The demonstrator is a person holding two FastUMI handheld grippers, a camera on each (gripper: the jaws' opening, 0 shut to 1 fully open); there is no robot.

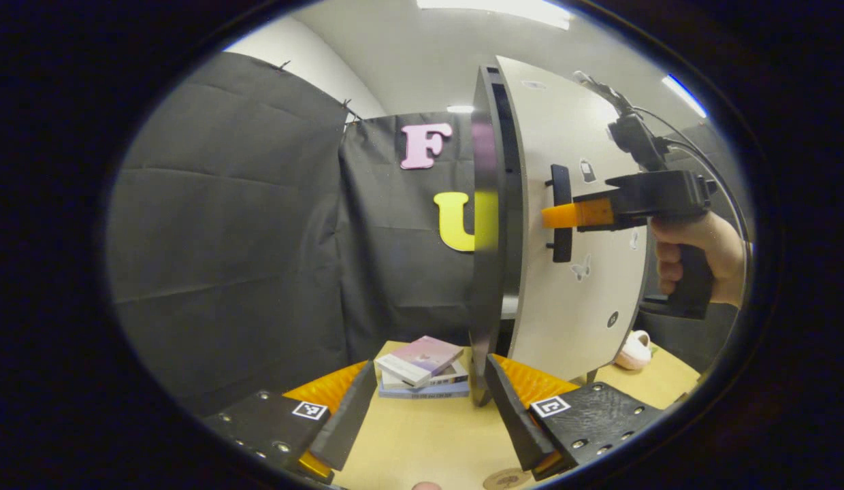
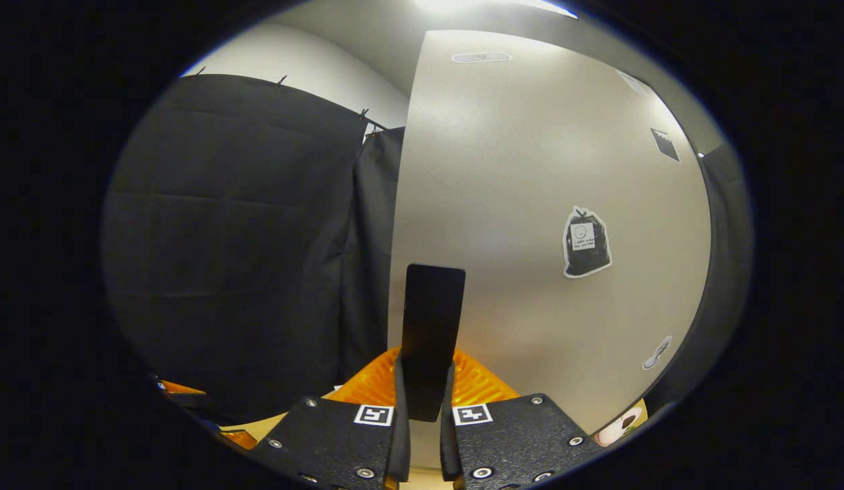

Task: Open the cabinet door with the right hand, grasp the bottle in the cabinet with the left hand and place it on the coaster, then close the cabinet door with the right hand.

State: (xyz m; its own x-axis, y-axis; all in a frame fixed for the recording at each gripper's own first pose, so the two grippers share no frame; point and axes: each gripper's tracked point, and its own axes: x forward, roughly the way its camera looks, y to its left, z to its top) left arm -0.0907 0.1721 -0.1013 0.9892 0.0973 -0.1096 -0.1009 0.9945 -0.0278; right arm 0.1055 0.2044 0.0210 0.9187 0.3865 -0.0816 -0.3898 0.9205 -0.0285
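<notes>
Right gripper view puts my right gripper on the flat, matte black handle of the cabinet door, its 2 fingers pinching the slab from both sides against a smooth pale panel dotted with small stickers. In the left gripper view my left gripper hangs with its ribbed fingers spread wide over the light wooden table, a stack of 3 books just beyond; the door stands edge-on, slightly ajar, and I cannot see the bottle.
</notes>
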